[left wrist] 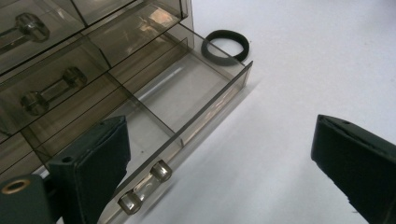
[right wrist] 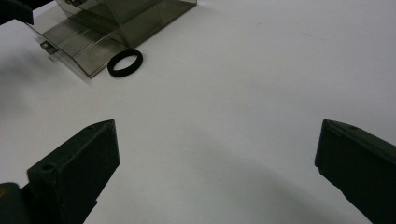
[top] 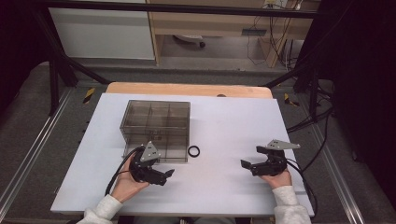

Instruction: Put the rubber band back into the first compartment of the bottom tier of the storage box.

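High view, left first: your left claw sits low on the white counter, jaws spread wide and empty, just in front of the smoky transparent plastic drawer cabinet. Left gripper view puts the bottom drawer pulled out and empty, its clear bar handle just beside your left jaw. That reads as a claw parked at the handle, either just off it or ready to take it; jaws are not on it now.

Middle: the small black rubber ring lies flat on the counter, just beside the open drawer's right front corner, touching or nearly so in the left gripper view. It is outside the drawer. Likely the ring is meant to go in, hence the drawer stands open next to it.

Right: your right claw hovers well apart from the ring, jaws wide, nothing held, aimed toward the ring. Approach looks unobstructed.
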`<state>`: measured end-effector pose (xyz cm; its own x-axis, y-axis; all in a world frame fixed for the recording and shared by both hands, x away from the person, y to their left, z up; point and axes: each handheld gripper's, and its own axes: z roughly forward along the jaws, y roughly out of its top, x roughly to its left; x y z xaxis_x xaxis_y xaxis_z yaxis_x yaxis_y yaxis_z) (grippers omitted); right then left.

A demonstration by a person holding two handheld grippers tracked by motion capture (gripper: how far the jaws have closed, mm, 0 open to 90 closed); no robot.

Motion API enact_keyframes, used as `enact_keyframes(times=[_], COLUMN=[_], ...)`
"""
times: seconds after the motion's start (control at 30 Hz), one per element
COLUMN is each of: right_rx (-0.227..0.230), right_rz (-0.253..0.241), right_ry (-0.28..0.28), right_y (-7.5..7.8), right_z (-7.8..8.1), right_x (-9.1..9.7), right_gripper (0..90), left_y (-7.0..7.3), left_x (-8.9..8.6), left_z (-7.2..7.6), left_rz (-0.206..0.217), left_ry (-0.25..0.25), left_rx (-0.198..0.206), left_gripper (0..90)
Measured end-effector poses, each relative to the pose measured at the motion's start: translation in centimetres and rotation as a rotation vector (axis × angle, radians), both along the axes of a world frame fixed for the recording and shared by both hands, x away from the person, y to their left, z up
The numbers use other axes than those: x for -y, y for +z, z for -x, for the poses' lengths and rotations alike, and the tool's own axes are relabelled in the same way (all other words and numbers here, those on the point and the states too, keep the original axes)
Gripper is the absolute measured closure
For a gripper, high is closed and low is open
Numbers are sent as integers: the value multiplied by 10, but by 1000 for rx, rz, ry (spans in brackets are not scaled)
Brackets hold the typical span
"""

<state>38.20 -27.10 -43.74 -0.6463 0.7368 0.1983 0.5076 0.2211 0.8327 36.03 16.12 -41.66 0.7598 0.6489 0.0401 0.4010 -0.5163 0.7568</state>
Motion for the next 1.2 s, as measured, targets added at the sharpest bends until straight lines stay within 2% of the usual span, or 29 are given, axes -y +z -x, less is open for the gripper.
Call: enact_keyframes(times=[1.2], right_rx=[-3], right_rz=[1], right_ry=[2], right_y=[0], right_z=[0], right_x=[0], right_gripper=[3], left_y=[7], left_x=[42], left_z=[-9], left_rz=[0], left_ry=[-45], left_rx=[-12], left_gripper=[41])
